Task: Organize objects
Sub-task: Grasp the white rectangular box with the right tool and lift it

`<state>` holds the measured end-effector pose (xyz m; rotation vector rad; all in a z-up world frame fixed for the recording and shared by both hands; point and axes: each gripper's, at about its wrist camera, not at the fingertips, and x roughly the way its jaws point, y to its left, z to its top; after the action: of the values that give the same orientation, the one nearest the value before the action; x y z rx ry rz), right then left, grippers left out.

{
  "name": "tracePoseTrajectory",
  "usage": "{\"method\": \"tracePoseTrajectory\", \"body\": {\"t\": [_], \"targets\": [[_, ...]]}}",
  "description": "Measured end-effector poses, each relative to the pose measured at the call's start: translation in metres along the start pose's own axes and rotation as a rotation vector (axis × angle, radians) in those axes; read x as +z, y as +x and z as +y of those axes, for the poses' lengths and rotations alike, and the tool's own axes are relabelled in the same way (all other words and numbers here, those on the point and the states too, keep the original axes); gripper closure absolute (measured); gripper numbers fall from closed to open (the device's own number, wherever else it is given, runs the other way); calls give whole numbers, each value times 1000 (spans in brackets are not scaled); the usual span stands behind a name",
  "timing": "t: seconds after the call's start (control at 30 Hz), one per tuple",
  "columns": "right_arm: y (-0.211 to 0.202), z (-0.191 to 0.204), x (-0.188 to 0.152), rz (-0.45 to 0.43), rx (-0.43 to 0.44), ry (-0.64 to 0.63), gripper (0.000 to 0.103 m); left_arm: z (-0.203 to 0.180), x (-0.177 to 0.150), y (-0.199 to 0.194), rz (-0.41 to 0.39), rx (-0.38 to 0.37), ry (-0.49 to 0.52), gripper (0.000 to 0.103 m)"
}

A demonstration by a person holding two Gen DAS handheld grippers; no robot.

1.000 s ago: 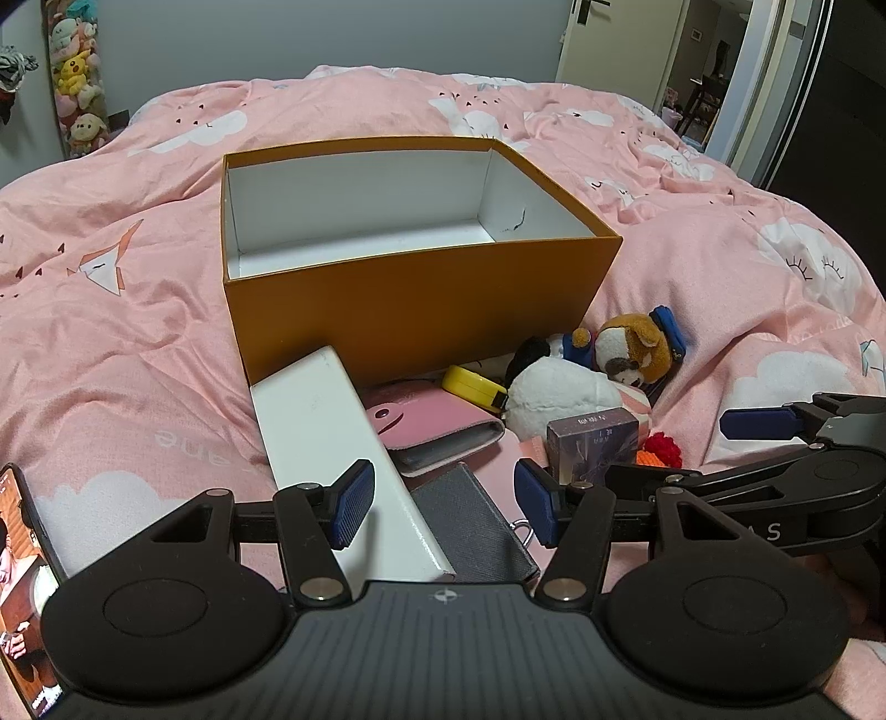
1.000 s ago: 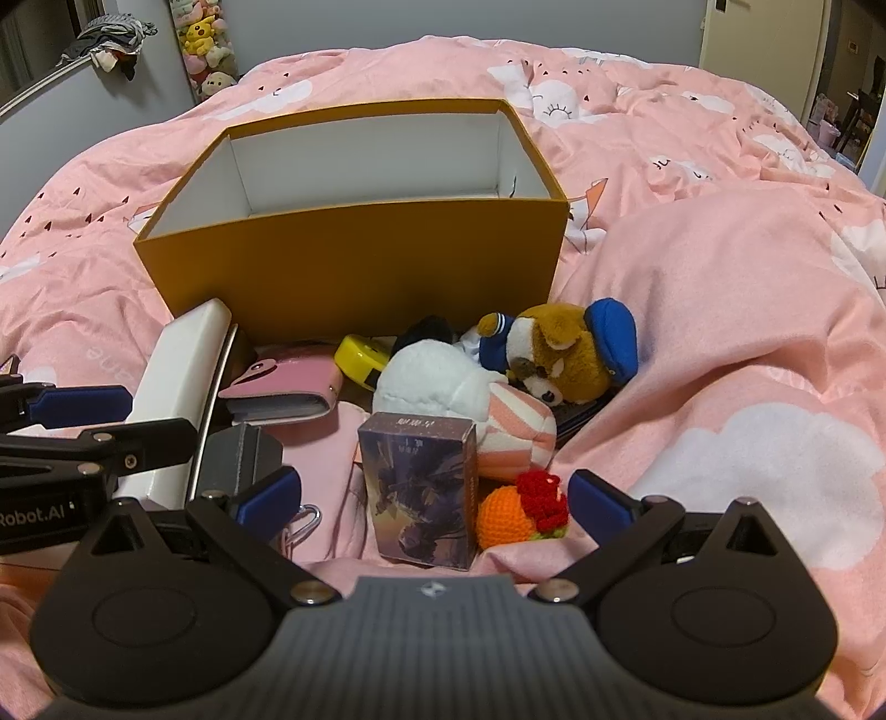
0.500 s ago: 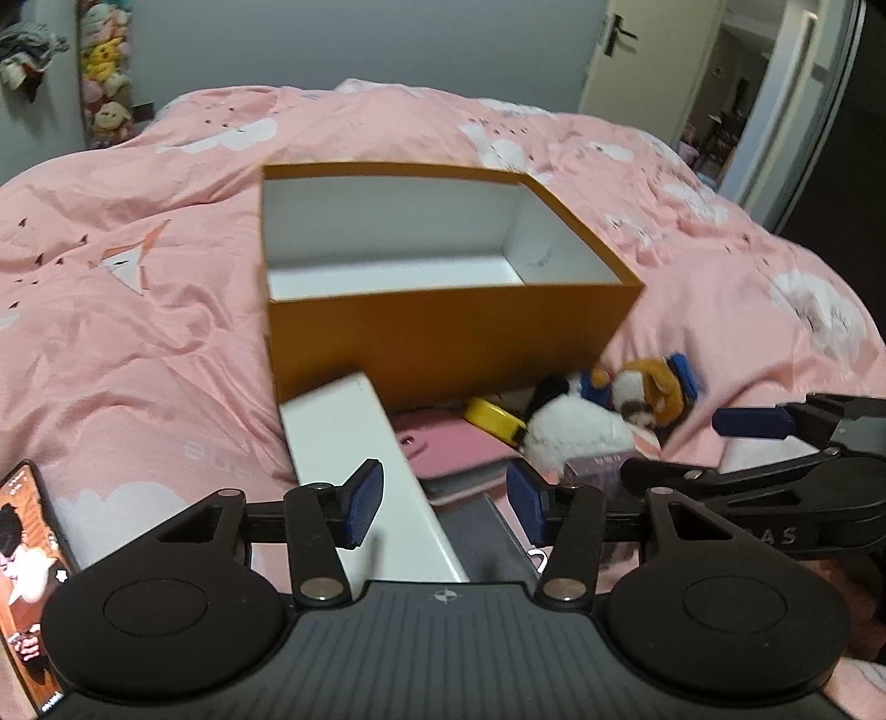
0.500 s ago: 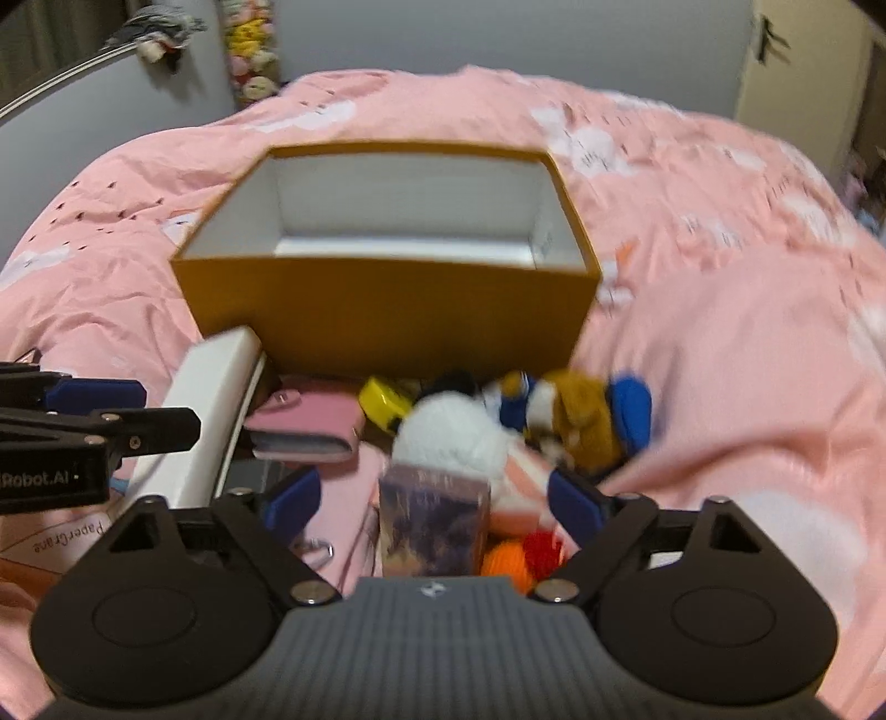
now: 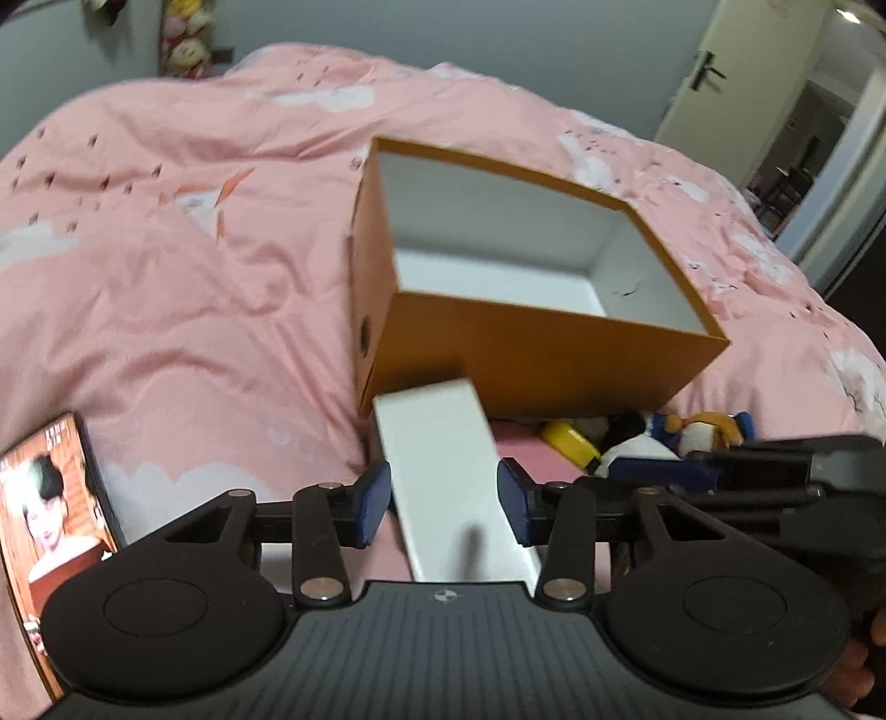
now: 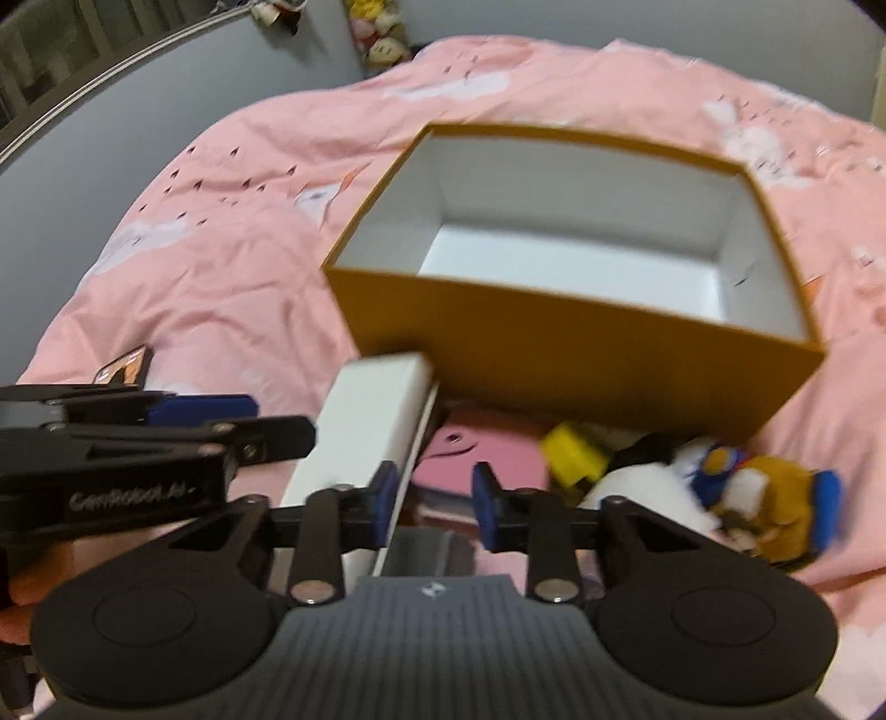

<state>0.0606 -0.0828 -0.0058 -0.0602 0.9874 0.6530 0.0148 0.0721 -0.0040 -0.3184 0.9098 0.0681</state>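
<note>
Left tongs: one pair, blue pads spread, straddling the near part of the white box; pads sit just off its sides, no firm pinch visible.
Right tongs: one pair, blue pads spread, nothing between them; the left pad lies beside the white box's edge.
Writing: the side of the left tongs, seen from the right wrist view, carries white lettering that appears to read "GenRobot.AI".
White box: one long white carton, running from between the left tongs forward to the foot of the orange box.
Grey pouch: one, directly under the right tongs.
Pink wallet: one, just ahead of the right tongs, right of the white box, with a snap tab.
Yellow item: one small yellow piece, ahead and right of the right tongs; type not discernible.
Plush toys: two, right of the right tongs; one white, one brown with blue cap, touching each other.
Phone: one, left of the left tongs, screen showing a face and illegible text.
Orange box: one open carton, white inside, beyond both tongs.
Bed: one pink quilt with white cloud print, carrying everything.
Far wall: several plush figures hanging, blurred; one door far right.
</note>
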Motion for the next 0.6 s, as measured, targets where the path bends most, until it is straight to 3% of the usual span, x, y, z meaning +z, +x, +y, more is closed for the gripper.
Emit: {"method": "tracePoseTrajectory", "body": {"t": [0.1, 0.2, 0.6], "targets": [[3, 0, 0, 20, 36, 14, 74, 4, -2, 7, 29, 4, -21, 54], [10, 3, 3, 40, 51, 11, 74, 7, -5, 9, 39, 8, -26, 63], [48, -2, 12, 152, 169, 111, 70, 22, -6, 16, 58, 35, -74, 77]]}}
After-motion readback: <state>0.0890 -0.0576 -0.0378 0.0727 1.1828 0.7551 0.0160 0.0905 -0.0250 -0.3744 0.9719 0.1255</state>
